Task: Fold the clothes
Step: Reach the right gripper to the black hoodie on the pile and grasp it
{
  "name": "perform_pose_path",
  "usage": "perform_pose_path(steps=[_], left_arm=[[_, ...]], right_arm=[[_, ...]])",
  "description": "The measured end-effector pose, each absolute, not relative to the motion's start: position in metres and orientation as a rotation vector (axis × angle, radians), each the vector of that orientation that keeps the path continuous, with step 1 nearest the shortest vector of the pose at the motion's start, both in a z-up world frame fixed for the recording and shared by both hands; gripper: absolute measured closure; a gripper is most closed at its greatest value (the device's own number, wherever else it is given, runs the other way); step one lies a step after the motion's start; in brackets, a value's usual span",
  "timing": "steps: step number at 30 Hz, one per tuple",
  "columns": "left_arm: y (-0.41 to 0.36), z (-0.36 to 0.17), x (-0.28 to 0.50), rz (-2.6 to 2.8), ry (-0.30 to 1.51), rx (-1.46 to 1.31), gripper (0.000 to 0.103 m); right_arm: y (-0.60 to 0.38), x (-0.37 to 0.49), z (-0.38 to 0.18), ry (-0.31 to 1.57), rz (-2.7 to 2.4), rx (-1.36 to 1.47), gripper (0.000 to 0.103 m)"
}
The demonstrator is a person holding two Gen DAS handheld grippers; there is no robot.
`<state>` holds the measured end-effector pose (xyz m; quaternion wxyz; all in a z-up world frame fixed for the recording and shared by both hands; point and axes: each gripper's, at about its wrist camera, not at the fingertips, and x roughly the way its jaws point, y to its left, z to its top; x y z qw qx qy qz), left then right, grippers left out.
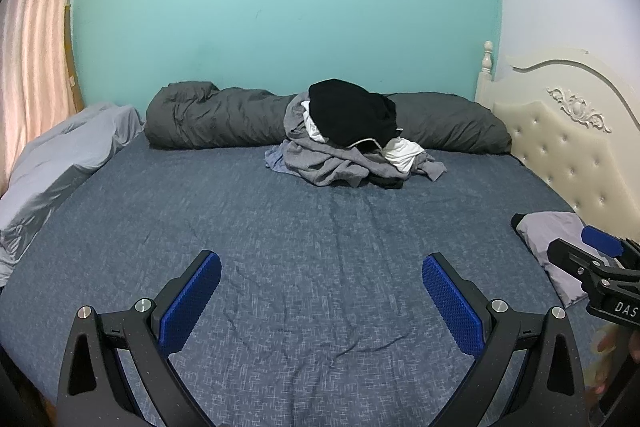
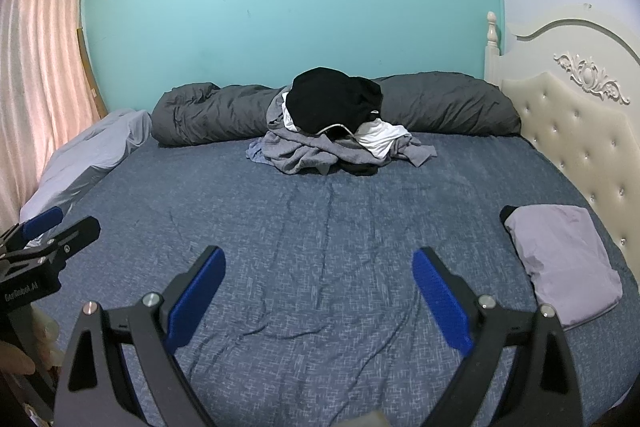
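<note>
Spanning the teal-walled room, blue bedsheet (image 1: 320, 227) beneath left gripper (image 1: 321, 271) and right gripper (image 2: 319, 265), both spread, empty.

right hand-held gripper (image 1: 600, 247): "DAS", cut off | left hand-held gripper (image 2: 40, 227): blurred, ends "AI"

The left gripper (image 1: 322, 301) hovered above the bed sheet (image 1: 320, 227), jaws spread wide and empty. The right gripper (image 2: 320, 297) hung beside it, equally agape.
</note>
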<state>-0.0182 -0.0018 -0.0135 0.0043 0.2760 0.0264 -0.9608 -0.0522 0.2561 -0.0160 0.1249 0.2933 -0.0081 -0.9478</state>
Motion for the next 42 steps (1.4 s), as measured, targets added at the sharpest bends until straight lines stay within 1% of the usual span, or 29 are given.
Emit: perform_pose_path(steps=[7,14,19,25,28,31,34,38,42], left_arm=[[-0.007,-0.024,-0.036,-2.998,0.098,0.878,0.000],[-0.019,-0.036,-0.083,-2.974,0.121,0.864,0.000],[-0.031,-0.053,-0.144,-2.957,0.155,0.883,0.000],[-0.039,-0.086,-0.240,-2.949,0.176,0.882,0.000],[-0.043,-0.106,-0.291,-2.948,0.209,0.907,0.000],[-0.053,-0.121,-0.335,-2.925,0.248,0.915,0.000],[-0.064,-0.131,-0.368,-2.900,0.318,0.966,0.000],[-0.070,-0.139,-0.400,-2.875,0.312,0.999,0.000],[-0.082,-0.147,-0.421,-2.853,0.350,1.024,0.000]], right_arm=[[0.257,-0.074,-0.027,-0.033,-2.743,0.889,0.008],[0.259,-0.134,-0.044,-0.090,-2.710,0.915,0.008],[0.250,-0.203,-0.063,-0.085,-2.682,0.911,0.008],[0.235,-0.314,-0.096,-0.055,-2.669,0.916,0.008],[0.228,-0.367,-0.115,-0.045,-2.649,0.946,0.010],[0.219,-0.411,-0.127,0.004,-2.646,0.936,0.011],[0.212,-0.453,-0.134,-0.015,-2.636,0.951,0.012],[0.208,-0.502,-0.139,-0.070,-2.628,1.001,0.012],[0.198,-0.560,-0.144,-0.080,-2.632,1.048,0.012]])
